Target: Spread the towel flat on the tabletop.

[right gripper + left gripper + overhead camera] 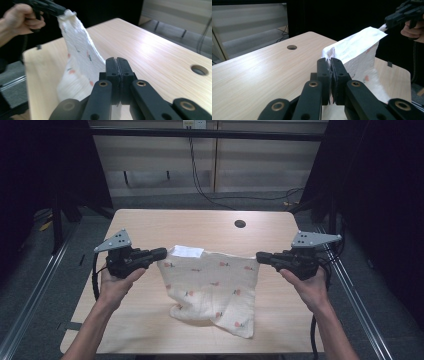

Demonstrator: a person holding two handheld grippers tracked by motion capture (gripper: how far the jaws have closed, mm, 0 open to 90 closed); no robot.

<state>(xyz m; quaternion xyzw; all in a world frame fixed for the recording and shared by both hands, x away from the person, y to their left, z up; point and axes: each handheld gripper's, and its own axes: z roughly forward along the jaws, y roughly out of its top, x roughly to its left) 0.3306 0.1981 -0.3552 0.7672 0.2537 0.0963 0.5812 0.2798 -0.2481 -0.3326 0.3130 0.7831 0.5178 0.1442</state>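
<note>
A white cloth (212, 287) with small red and green prints hangs stretched between both grippers above the wooden table (150, 227), its lower part resting on the tabletop. My left gripper (162, 253) is shut on the cloth's upper left corner, where a white edge folds over. My right gripper (260, 257) is shut on the upper right corner. In the left gripper view the jaws (331, 61) pinch the cloth (357, 47), and the other gripper (404, 15) holds its far end. In the right gripper view the shut jaws (117, 61) grip the cloth (80, 62), with the other gripper (50, 7) beyond.
A round cable hole (240, 224) sits in the table near its far edge. Dark curtains stand at both sides. Metal rails run along the floor left and right of the table, and cables trail on the floor behind it.
</note>
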